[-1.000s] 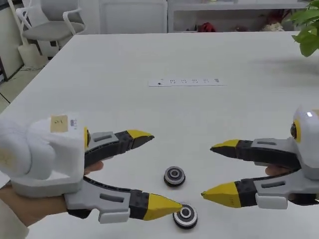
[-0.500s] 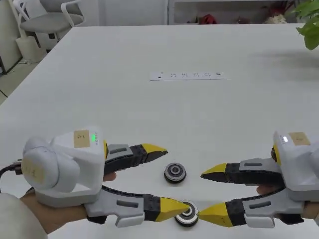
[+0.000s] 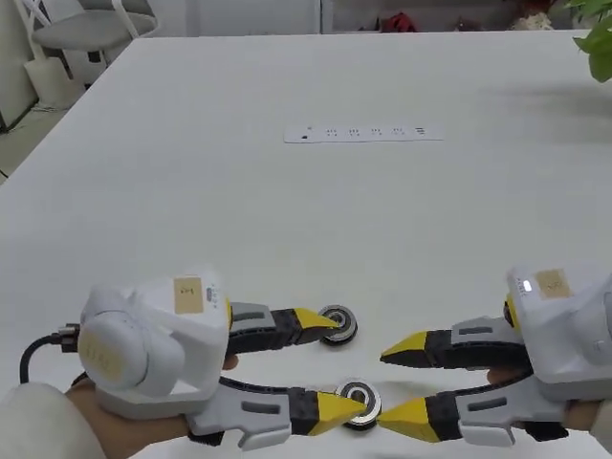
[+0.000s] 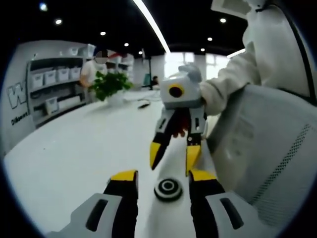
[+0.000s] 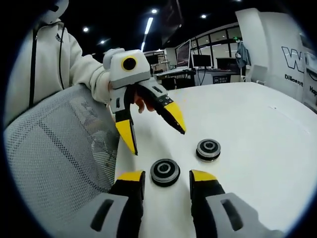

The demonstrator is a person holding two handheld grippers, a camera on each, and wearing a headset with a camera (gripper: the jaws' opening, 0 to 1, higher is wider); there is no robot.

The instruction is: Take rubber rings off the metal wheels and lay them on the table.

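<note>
White counter (image 3: pixel 172 191), matte. Near wheel (image 3: pixel 359 400) and far wheel (image 3: pixel 338 323), both black-ringed, lie flat by the front edge, apart. Farther back: flat white bar, probably a power strip (image 3: pixel 363 133).

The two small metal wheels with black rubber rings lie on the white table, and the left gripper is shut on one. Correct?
No. The left gripper is open, as the left gripper view shows. The nearer wheel and the farther wheel lie on the white table.
</note>
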